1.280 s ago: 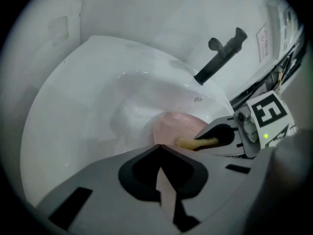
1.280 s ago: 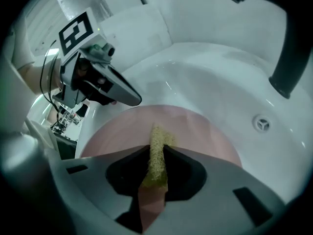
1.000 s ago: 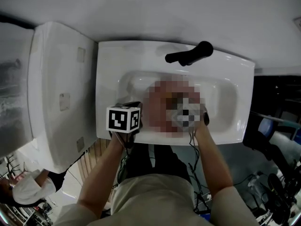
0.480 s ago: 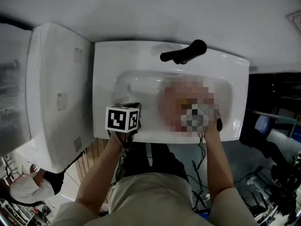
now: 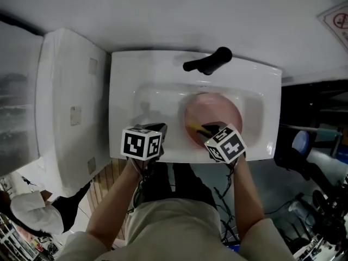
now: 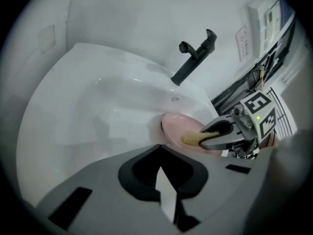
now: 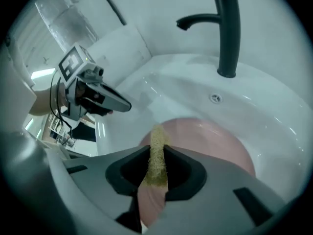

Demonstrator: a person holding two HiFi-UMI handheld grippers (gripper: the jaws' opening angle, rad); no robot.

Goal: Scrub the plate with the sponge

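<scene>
Tilted steeply down into the sink (image 5: 125, 91), the right gripper (image 5: 208, 130) pinches the sponge (image 7: 157, 153) over the plate (image 5: 215, 110) in its basin, perhaps touching it. The left gripper (image 6: 160, 173), closed and empty, hangs at the sink's front rim.

1. A white sink (image 5: 125, 91) stands against the wall.
2. A black faucet (image 5: 209, 61) rises from its back rim, centred.
3. A white fixture (image 5: 65, 107) stands just beside the sink's left edge.
4. A sign (image 5: 337, 20) hangs on the wall at upper right.
</scene>
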